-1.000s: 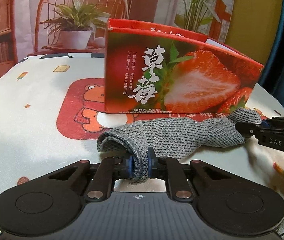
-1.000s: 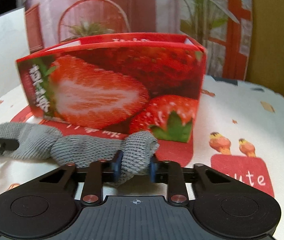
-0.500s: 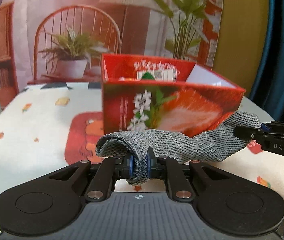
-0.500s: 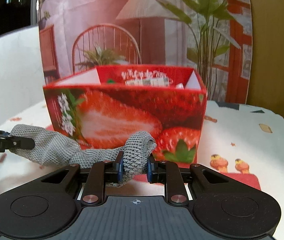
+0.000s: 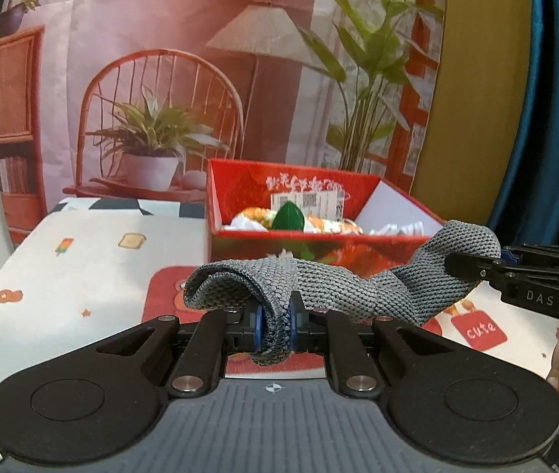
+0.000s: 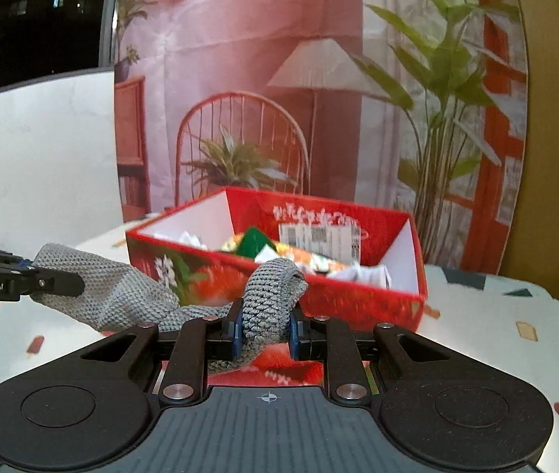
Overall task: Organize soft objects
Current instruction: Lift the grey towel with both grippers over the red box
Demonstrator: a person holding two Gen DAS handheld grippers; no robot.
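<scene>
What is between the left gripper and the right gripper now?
Only the grey knitted cloth, stretched between left gripper and right gripper, seen in both wrist views.

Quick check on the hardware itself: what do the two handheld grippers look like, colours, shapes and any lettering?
Both the left gripper and the right gripper are matte black, with a ribbed grey centre plate, two round discs, silver pivot pins and blue finger pads. A white crosshair marks each centre. Side on, the right gripper reads "DAS" in white; the left shows "enRobot.AI", cut off at the frame edge. No cables or sleeves are visible.
</scene>
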